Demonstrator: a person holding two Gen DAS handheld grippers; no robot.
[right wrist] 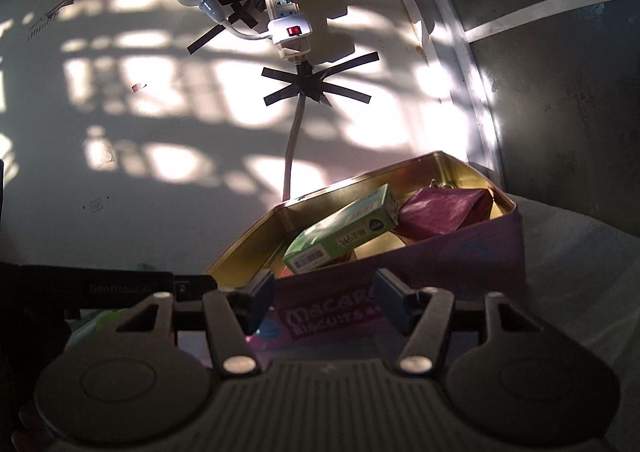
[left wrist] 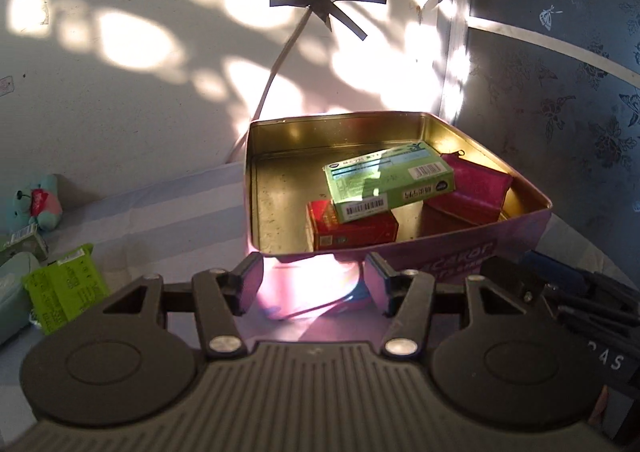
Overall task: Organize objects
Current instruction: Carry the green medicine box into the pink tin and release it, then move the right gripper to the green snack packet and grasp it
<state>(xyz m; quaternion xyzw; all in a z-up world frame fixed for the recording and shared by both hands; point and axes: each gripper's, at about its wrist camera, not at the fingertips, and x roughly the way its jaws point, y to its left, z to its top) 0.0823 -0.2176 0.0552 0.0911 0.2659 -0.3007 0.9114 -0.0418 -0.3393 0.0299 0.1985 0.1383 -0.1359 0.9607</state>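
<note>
Heads up, the main thing that could bite you here is that green box in the tin. It's lying tilted across the red box and leaning toward the magenta pouch, so anything else you drop in will probably land on a wobbly stack and slide, or poke above the rim. The tin's near wall is also right in front of both grippers, so if you bring something in low you'd likely clip it and shove the whole tin across the bed sheet.

Your left gripper has its jaws spread with nothing between them, sitting just short of the tin's near wall. Right gripper is the same story: jaws spread, empty, just beside the tin's printed side.

Stuff that looks left to sort is off to the left gripper's left: a lime green packet and a small teal plush on the sheet, well apart from the tin. You'd have to swing left for those.
</note>
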